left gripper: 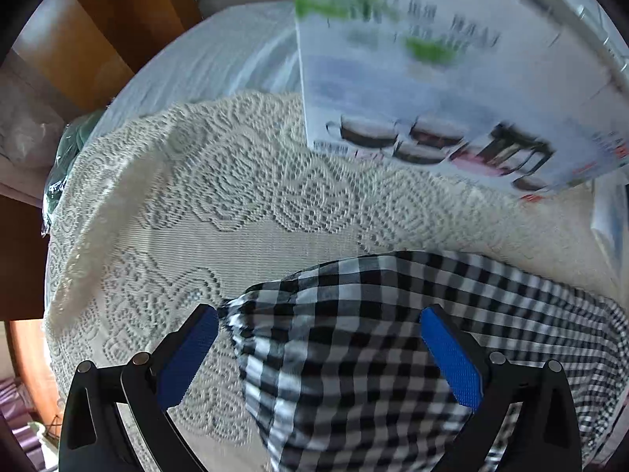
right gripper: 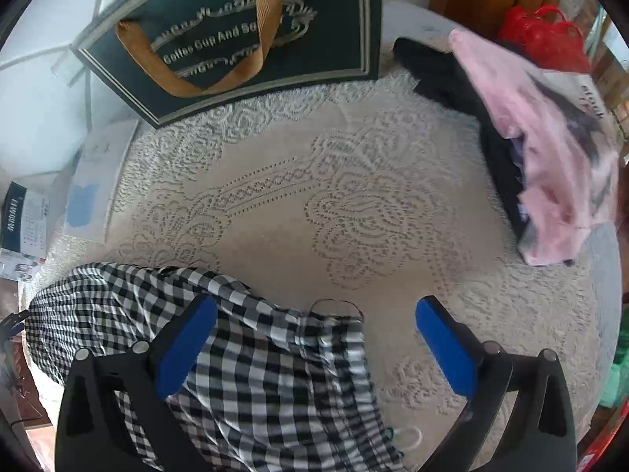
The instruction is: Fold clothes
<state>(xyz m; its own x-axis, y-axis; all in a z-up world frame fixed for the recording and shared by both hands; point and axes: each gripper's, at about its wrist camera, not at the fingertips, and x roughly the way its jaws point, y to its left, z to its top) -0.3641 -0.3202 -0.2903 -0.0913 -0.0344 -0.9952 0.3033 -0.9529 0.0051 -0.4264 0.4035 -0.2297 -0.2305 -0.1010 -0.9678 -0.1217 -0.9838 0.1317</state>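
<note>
**Checked garment under both open grippers, clutter around the edges**

Surroundings first. Ahead-left of the right hand-held gripper stands a dark green gift bag with tan handles, upright on the lace cloth that covers the tabletop. Ahead-right of it lies a pile: pink garment over a black garment, with a red mesh bag beyond. Far left of it, a white box and a printed calendar card at the edge. Lace between the bag and the pile is bare.

Ahead-right of the left hand-held gripper a printed carton with cup pictures stands tilted, blurred. Far left of it, something green at the cloth's edge; cannot tell what. Wood furniture behind.

Task item: black-and-white checked garment, crumpled on the lace, directly under and between both grippers. In the left view it fills the gap between the fingers, bunched corner beside the left pad. In the right view the checked garment lies under the left finger and mid-gap, drawstring end near the centre; the right finger is over bare lace.

Pose: both grippers angled down at the cloth, jaws wide apart, gripping nothing.
</note>
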